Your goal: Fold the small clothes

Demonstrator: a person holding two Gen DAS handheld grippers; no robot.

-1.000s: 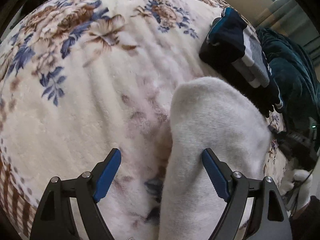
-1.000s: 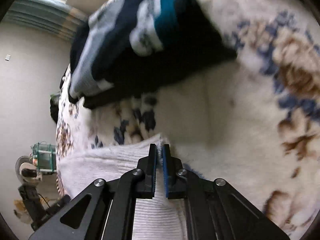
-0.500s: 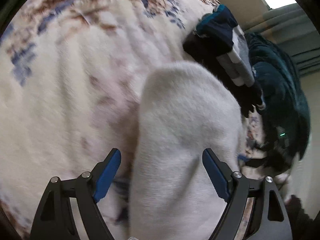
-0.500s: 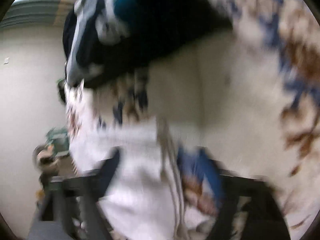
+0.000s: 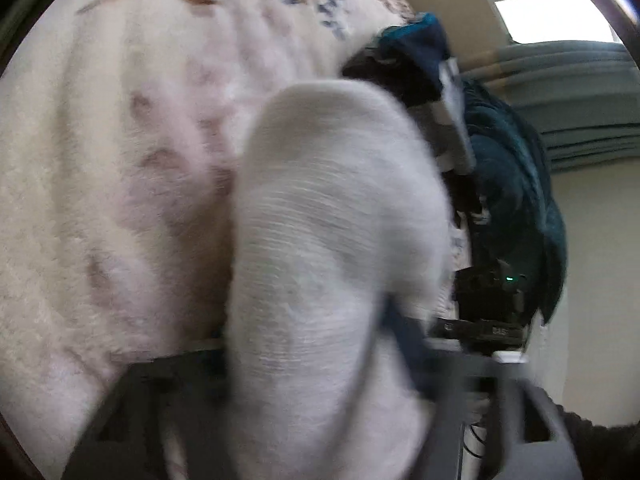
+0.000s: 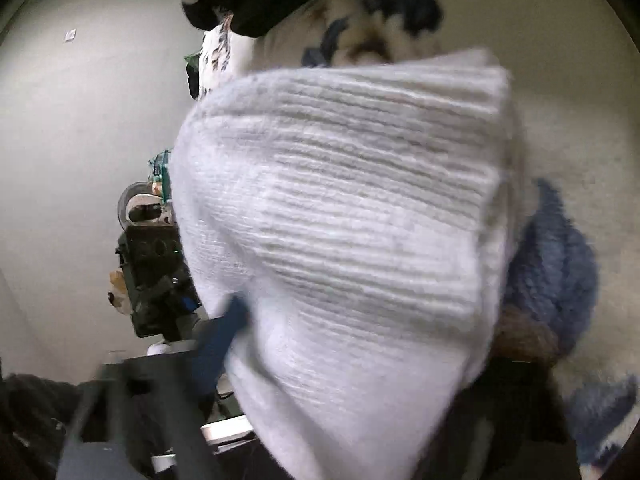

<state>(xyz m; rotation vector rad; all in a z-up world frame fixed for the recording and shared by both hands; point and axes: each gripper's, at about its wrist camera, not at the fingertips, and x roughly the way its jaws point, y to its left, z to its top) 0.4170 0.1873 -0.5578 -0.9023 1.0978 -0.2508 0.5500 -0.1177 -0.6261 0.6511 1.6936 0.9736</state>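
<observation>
A white ribbed sock (image 5: pixel 332 248) lies on the floral fleece blanket (image 5: pixel 120 168) and fills the middle of both views; it also shows in the right wrist view (image 6: pixel 344 216). My left gripper (image 5: pixel 308 344) is blurred, with its jaws wide apart on either side of the sock. My right gripper (image 6: pixel 352 344) is also blurred and its jaws stand wide apart, the sock draped between them and hiding the right finger.
A stack of folded dark, teal and grey clothes (image 5: pixel 416 64) lies on the blanket beyond the sock. A teal blanket (image 5: pixel 520 184) lies at the bed's edge. The other gripper's body (image 6: pixel 156 276) shows at left in the right wrist view.
My right gripper was shut on the sock's edge and has opened wide. Both grippers have moved forward over the sock, which now fills more of each view.
</observation>
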